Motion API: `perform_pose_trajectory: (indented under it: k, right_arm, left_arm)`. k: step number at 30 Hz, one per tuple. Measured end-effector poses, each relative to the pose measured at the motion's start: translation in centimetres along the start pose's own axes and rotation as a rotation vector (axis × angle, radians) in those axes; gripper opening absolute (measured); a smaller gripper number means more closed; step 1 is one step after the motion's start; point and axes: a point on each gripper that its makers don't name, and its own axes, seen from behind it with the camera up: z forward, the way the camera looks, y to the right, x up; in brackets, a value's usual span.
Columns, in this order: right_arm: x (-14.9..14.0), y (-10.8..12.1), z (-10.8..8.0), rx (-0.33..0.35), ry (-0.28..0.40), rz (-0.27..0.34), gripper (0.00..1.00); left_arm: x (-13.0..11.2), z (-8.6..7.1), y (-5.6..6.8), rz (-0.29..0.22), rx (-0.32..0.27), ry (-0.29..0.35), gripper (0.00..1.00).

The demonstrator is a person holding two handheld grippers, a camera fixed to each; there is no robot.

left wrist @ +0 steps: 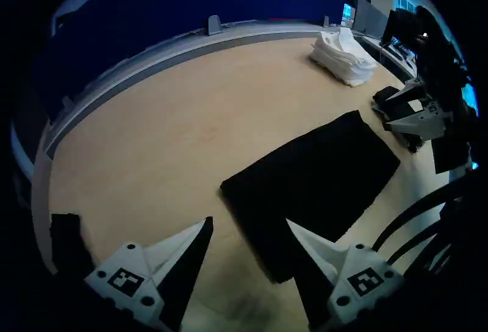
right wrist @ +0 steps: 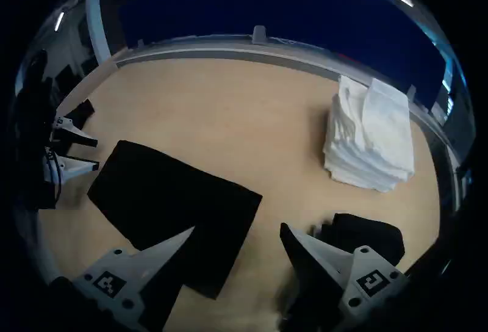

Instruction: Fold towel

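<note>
Jaws stand apart and empty on the left gripper (left wrist: 249,222) and the right gripper (right wrist: 236,227). The black towel (left wrist: 311,198) lies flat on the table (left wrist: 171,137), well apart from the white stack (right wrist: 369,137). The right gripper is at the end nearer that stack and the left gripper at the farther end. For a clean fold, I judge each should pinch one corner of a shared edge, lift evenly, and lay it square.

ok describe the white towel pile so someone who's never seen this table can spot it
Start at the light wooden table with the blue partition along its far edge. Near that edge sits a stack of folded towels. It is the only white, piled-up cloth: the black towel lies flat mid-table and the small black bundle nearby is dark.
</note>
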Motion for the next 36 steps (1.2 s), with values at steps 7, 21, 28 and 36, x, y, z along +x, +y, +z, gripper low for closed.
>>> perform_pose_trajectory:
  k: [7,21,28,36]
  right_arm:
    - [-0.2,-0.2,-0.4,0.002,-0.003,-0.005,1.00]
    - [-0.9,-0.7,-0.9,0.018,-0.010,-0.015,1.00]
    - [-1.3,-1.1,-1.4,0.030,-0.017,-0.041,1.00]
    - [-2.4,-2.0,-2.1,0.059,-0.038,-0.089,1.00]
  left_arm:
    - [0.1,-0.4,-0.2,-0.005,0.007,0.012,0.93]
    - [-0.3,-2.2,-0.7,-0.038,0.041,0.048,0.96]
    - [-0.9,-3.7,-0.2,-0.070,0.052,0.073,0.96]
    - [-2.0,-6.2,-0.7,-0.136,0.110,0.119,0.96]
